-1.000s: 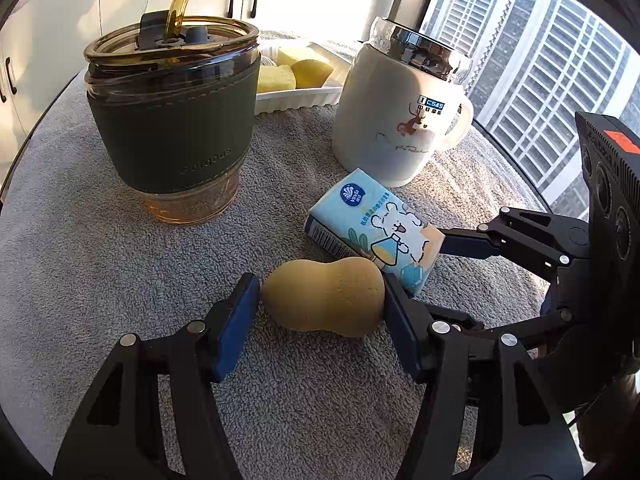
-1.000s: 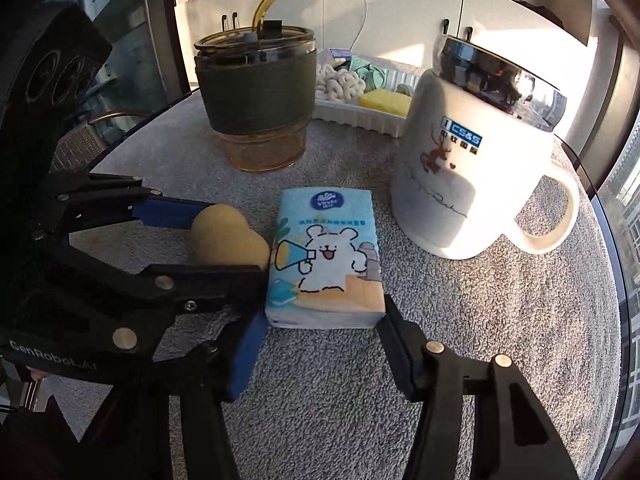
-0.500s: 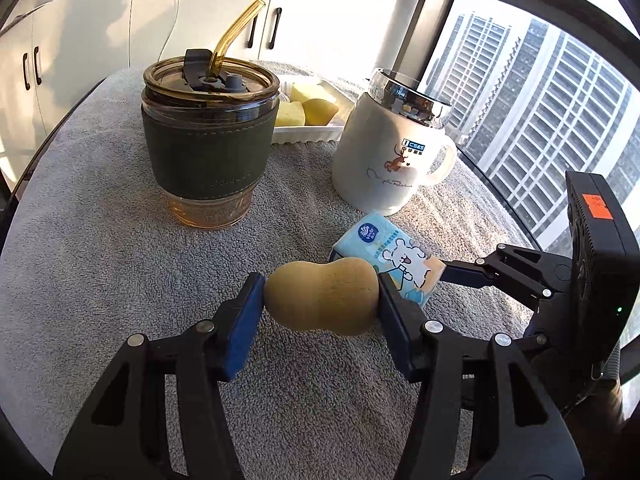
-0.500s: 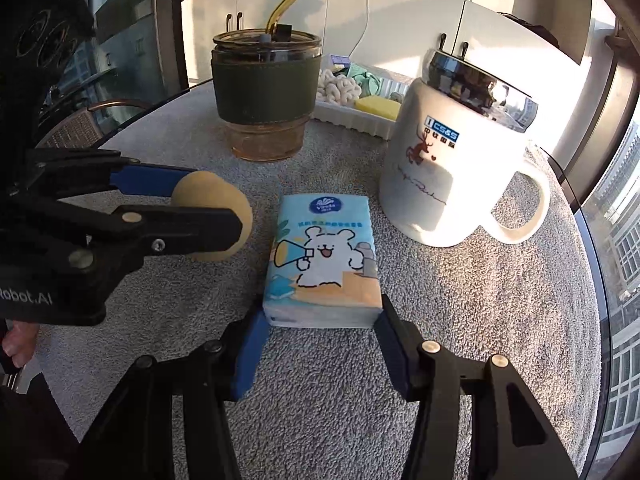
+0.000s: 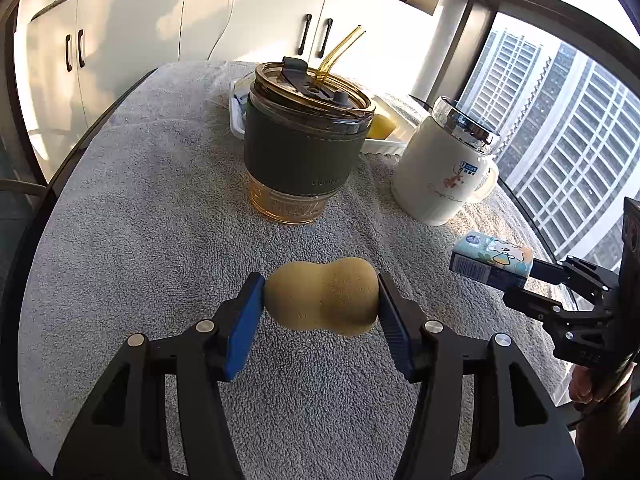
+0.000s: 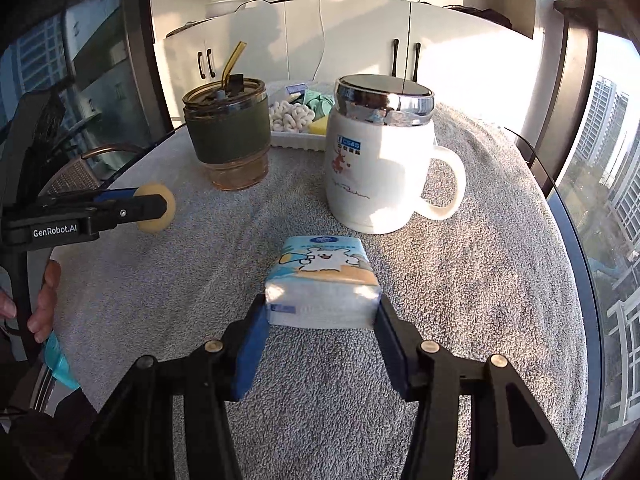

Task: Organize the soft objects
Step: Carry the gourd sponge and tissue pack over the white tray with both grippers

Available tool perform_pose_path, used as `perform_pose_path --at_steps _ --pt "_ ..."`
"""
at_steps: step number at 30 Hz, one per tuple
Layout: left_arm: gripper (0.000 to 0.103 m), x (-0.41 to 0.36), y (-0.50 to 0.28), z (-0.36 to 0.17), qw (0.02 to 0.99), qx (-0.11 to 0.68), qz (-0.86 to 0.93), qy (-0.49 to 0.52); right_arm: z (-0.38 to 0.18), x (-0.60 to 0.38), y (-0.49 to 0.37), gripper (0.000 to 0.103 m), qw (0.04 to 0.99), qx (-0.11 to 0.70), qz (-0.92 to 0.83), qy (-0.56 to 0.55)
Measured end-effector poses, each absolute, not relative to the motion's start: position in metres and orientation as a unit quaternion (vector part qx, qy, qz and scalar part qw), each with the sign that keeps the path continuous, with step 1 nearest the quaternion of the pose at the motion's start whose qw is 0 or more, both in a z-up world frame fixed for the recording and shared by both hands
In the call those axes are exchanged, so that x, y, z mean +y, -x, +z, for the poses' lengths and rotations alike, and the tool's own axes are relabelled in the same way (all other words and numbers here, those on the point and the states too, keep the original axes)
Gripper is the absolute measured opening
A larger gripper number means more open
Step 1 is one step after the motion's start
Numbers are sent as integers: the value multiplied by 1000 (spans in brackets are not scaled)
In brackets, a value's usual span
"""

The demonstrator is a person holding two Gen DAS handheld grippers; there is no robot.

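- The tan gourd-shaped sponge (image 5: 323,300) is pinched lengthwise between the blue pads of the left gripper (image 5: 321,308), one pad pressed on each end; the sponge is held clear of the grey towel-covered tabletop (image 5: 140,220).
- The left fingers (image 5: 244,320) have just been closing, and the sponge sits between them.
- The tissue pack (image 6: 323,280), printed with a white bear, is clamped by its sides in the right gripper (image 6: 322,320) — the near end is squeezed between the fingers (image 6: 252,344), the printed face is turned up, and it too is held off the towel.
- Ahead of the left fingers an amber tumbler (image 5: 304,148) with a dark green sleeve and a straw is seen standing upright; ahead and to the right stands a white mug (image 5: 444,172) with a chrome lid.
- Beyond both cups a white tray (image 6: 296,138) is seen, holding a white knotted item, something green and a yellow piece.
- From the right wrist view, the left gripper with the sponge is seen to the left of the tissue pack, well apart from it.
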State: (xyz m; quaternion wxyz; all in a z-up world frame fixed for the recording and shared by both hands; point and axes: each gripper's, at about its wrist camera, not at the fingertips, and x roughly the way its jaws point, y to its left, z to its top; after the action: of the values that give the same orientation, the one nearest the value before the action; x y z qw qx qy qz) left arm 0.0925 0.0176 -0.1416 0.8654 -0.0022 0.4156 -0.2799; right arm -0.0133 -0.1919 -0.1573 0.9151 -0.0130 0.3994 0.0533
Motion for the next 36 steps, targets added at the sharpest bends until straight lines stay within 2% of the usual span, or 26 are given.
perform_pose_path --at_steps 6,14,36 --pt "54 19 -88 -141 871 409 -273 -11 -137 -202 23 54 927 371 46 -4" --pt "54 29 -94 -132 879 399 -261 -9 -133 -229 27 55 928 373 5 -20" --pt "54 63 -160 -128 897 396 -193 -20 -132 -313 -10 55 921 377 -91 -39"
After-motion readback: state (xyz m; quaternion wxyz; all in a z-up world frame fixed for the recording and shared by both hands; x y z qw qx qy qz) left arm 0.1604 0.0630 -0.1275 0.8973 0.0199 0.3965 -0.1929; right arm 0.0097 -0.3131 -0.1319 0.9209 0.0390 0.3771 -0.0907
